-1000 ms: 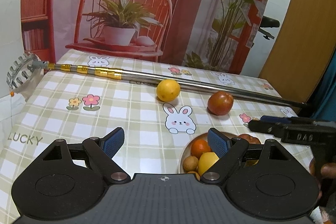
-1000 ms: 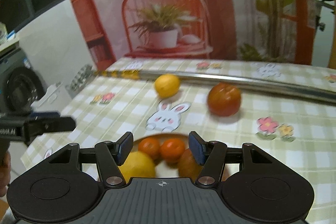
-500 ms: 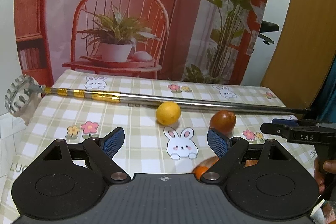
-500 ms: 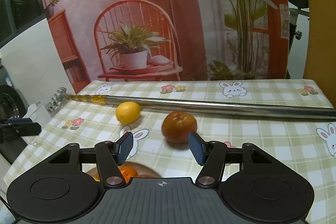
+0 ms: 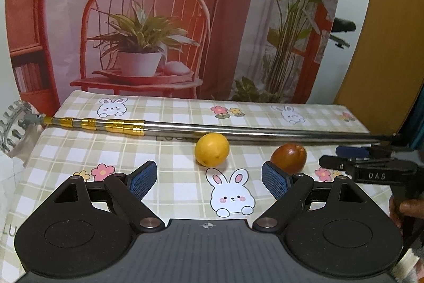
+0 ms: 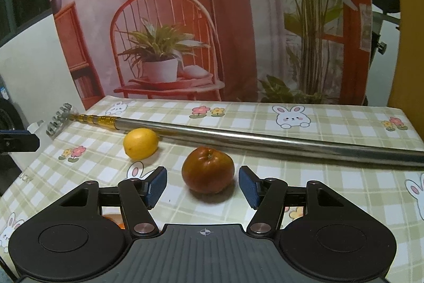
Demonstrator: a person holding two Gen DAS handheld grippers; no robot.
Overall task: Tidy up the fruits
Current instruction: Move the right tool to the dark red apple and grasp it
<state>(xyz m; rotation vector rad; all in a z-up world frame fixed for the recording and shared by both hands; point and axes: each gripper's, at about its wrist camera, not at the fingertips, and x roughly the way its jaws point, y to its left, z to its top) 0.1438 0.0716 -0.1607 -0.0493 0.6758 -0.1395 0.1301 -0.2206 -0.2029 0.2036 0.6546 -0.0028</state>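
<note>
I had the right claw lined up on the reddish-brown fruit, which sat on the checked counter just ahead of the tips and roughly centred in the gap. Its jaws were opening and nothing was between them yet; the fruit stood clear of both blue pads. The left claw had its jaws wide apart and empty, pointing toward the yellow lemon, which lay beside the long metal pole, so close that I could not tell whether they touched.

To do this pick well, I judged the right claw needed a gap a little wider than the fruit before going forward, since the fruit looked about as wide as the gap and a pad would otherwise nudge it into a roll. I would have gone in low and straight, stopped with the pads at its widest part, short of the pole behind, then closed gently. A sliver of orange fruit showed under the right claw's body, which I took to be where the gathered fruits sat.
</note>
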